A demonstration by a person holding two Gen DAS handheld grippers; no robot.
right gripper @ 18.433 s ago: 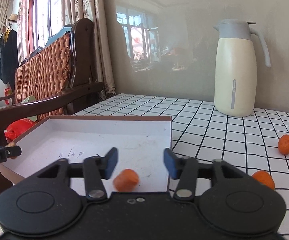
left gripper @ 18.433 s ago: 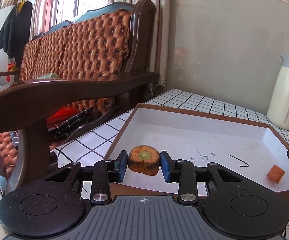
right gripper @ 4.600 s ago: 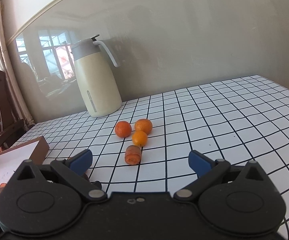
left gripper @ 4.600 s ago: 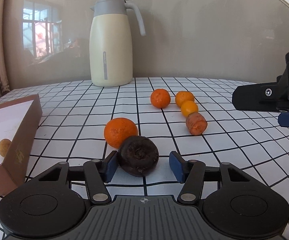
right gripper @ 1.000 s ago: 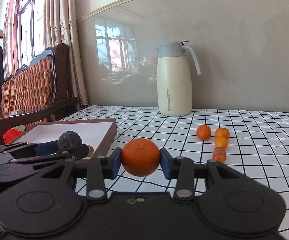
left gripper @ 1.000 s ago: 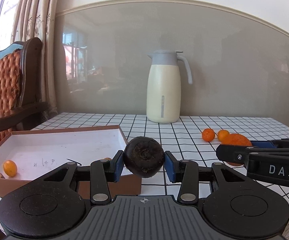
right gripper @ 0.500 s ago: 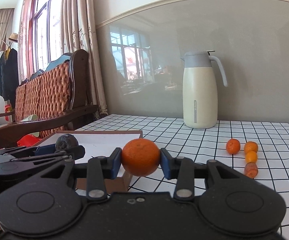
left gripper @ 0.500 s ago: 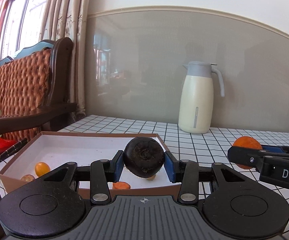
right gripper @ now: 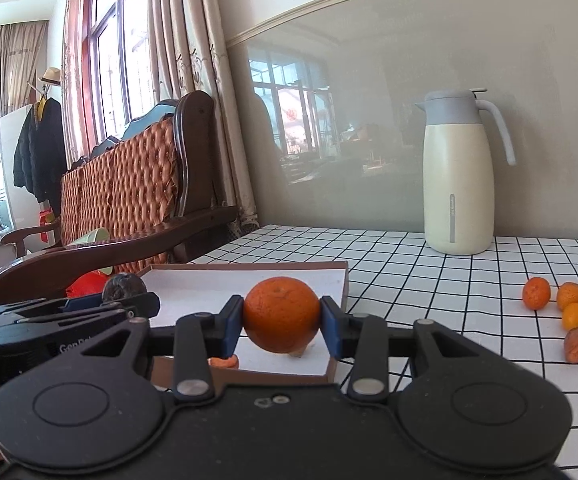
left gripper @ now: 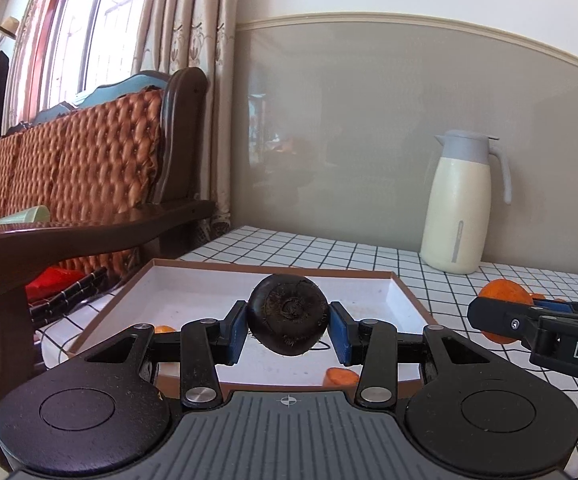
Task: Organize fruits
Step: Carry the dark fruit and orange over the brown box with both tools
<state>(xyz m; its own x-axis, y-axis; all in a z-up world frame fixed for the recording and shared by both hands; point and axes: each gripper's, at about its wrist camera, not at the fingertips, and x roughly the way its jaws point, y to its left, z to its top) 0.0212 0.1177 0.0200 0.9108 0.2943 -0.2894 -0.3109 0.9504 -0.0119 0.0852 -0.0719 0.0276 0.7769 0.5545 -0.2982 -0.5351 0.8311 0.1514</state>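
- Grippers both point slightly downward over the brown-rimmed white cardboard tray [left gripper: 403,294].
- Left gripper [left gripper: 288,332] clamps a dark, rough round fruit [left gripper: 288,326], its stem end facing the camera.
- Right gripper [right gripper: 282,322] clamps a round orange [right gripper: 282,314] above the tray's near right corner, both pads touching.

Desk [right gripper: 429,280] covered in white cloth with black grid. Shallow brown-rimmed box [right gripper: 339,280] set at left edge. Cream jug [right gripper: 459,184] stood upright at back by wall. Three small oranges [right gripper: 536,293] and carrot piece [right gripper: 577,345] clustered at right, well apart from box.
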